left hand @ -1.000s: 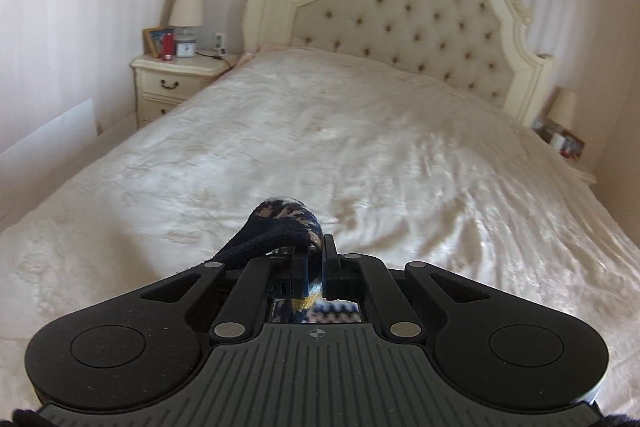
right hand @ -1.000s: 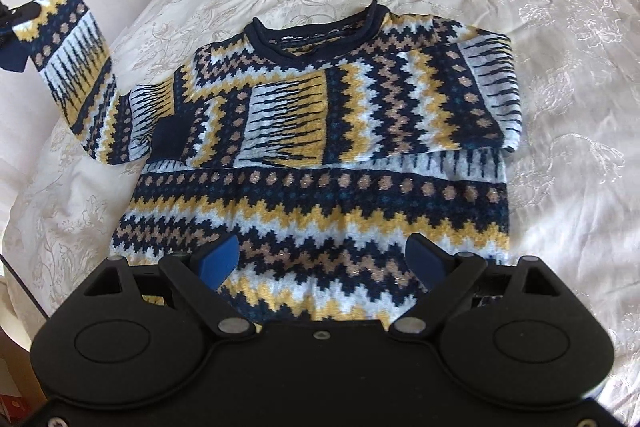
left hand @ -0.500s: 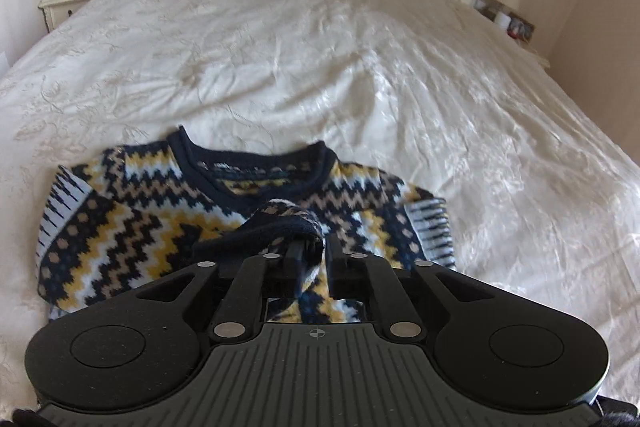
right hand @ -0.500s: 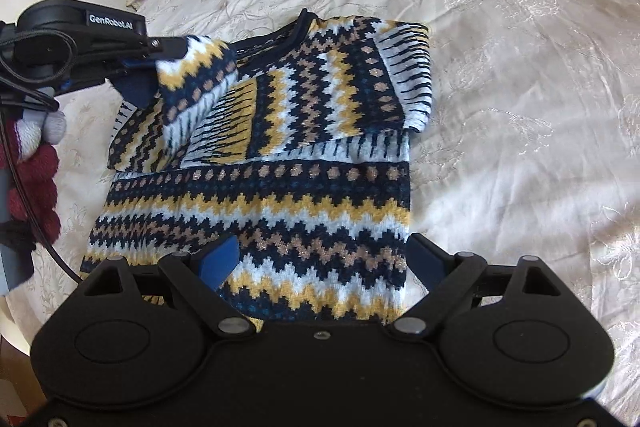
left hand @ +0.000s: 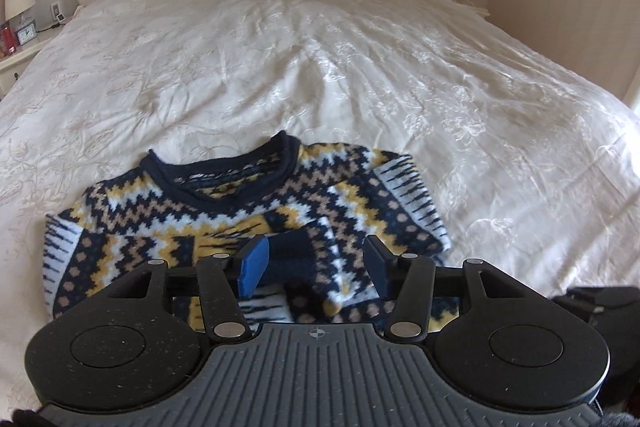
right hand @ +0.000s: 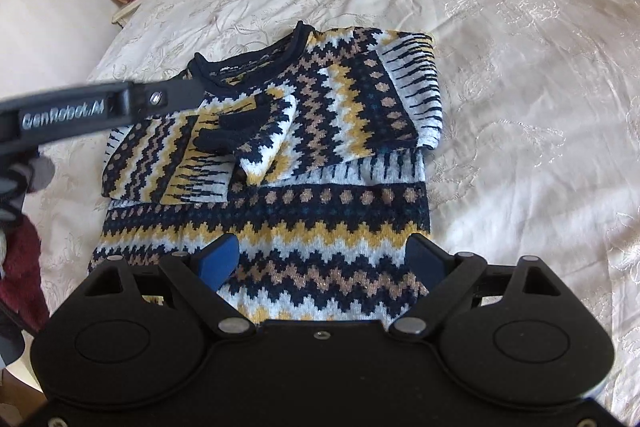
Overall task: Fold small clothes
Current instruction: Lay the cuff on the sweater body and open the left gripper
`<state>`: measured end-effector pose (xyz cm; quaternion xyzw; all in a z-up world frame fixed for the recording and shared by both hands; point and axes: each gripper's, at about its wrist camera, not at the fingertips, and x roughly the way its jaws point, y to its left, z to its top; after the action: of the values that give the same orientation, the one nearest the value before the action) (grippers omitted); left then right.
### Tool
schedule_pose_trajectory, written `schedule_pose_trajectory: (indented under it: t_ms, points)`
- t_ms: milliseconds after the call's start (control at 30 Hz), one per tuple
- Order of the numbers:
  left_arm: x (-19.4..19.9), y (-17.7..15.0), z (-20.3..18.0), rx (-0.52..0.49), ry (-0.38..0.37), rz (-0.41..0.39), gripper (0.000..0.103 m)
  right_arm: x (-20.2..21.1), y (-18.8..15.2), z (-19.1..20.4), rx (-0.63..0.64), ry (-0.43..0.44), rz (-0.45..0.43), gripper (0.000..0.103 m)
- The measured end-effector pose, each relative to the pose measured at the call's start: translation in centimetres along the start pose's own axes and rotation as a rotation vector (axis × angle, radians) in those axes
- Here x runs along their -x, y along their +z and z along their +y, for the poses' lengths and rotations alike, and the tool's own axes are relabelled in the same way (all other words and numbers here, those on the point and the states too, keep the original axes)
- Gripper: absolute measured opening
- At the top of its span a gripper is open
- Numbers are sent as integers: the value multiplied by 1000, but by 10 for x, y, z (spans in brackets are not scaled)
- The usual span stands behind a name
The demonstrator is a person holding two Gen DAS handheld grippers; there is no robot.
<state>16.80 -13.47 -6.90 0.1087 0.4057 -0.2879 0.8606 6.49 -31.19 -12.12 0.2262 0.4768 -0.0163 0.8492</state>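
While both sleeves lie folded across the chest, I log the items as follows.

Item: sweater (right hand: 320, 163), zigzag knit in navy, yellow, tan and white, flat on the bed (right hand: 520, 27), collar toward 12 o'clock in the right wrist view, hem toward 6 o'clock under my right gripper.

Item: sleeve cuff (right hand: 232, 135), dark navy, resting on the chest near centre, its edge slightly rumpled over the other folded sleeve.

Item: left gripper (left hand: 316, 263), jaws parted, nothing held; the cuff sits between and just below the fingers, apparently released. From the right wrist view it reaches in from 9 o'clock over the collar area.

Item: right gripper (right hand: 320, 259), jaws wide apart, empty, hovering above the hem band.

Item: nightstand (right hand: 124, 7) at 11 o'clock with lamp, clock and red object; not involved.

Handling note, my judgement: the sleeve stage looks complete, so the hem-to-collar fold comes next. I would lift the left gripper straight up so it does not drag the cuff, then take both hem corners, pinching both knit layers, and carry them evenly toward 12 o'clock. Thick knit tends to slide and bunch; slow, level travel should keep the sleeves in place.
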Motion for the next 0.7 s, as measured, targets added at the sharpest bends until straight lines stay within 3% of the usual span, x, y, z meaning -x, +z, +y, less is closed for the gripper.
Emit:
schedule_pose_trajectory:
  t_ms: [200,400,700]
  points:
    - [-1,-27,59,87,95,79,51,-16,16,20,32,-23,-6,91]
    - [-13,-45,115,163,195,159,51,-43,32,56,151,-44,4,91]
    - [-44,-51,163,234,257,237,51,-94,54,91,313,-76,46,91]
